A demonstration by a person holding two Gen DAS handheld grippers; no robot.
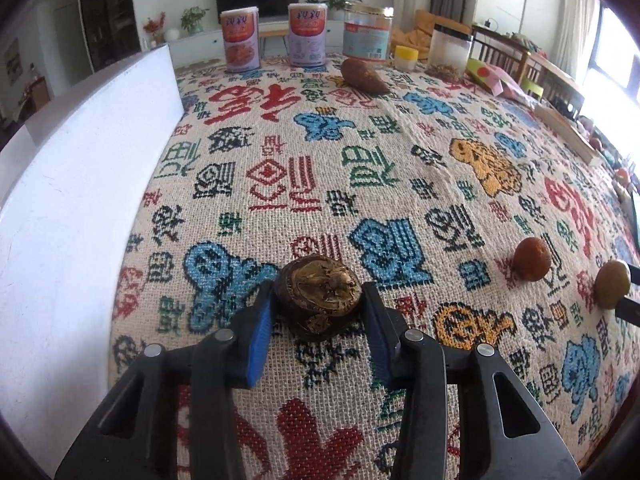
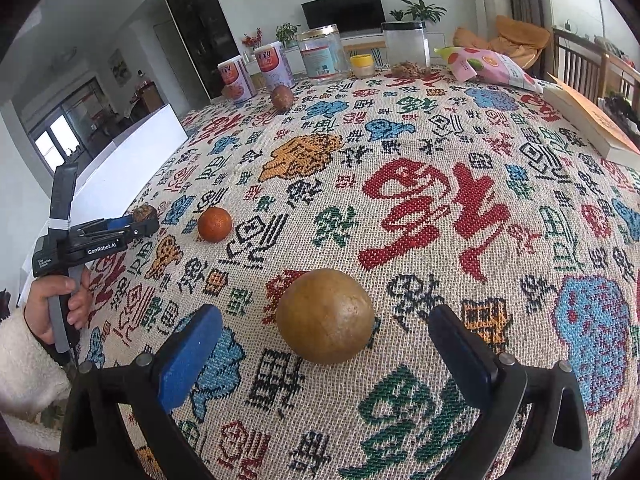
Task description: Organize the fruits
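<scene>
My left gripper (image 1: 318,308) is shut on a dark brown wrinkled fruit (image 1: 318,300) that rests on the patterned tablecloth. It also shows in the right wrist view (image 2: 144,214), at the left gripper's tip (image 2: 138,226). My right gripper (image 2: 326,340) is open, its blue pads either side of a round tan-brown fruit (image 2: 325,315) without touching it; this fruit shows at the right edge of the left wrist view (image 1: 611,284). A small orange fruit (image 2: 214,224) (image 1: 532,259) lies between the two grippers. A brown oval fruit (image 1: 362,75) (image 2: 282,97) lies at the far end.
A white box (image 1: 80,184) (image 2: 132,152) stands along the table's left side. Two cans (image 1: 256,38), a clear jar (image 1: 367,34), a yellow-lidded pot (image 1: 406,58) and a plastic container (image 1: 450,54) line the far edge. A snack bag (image 2: 488,65) and a book (image 2: 588,120) lie at far right.
</scene>
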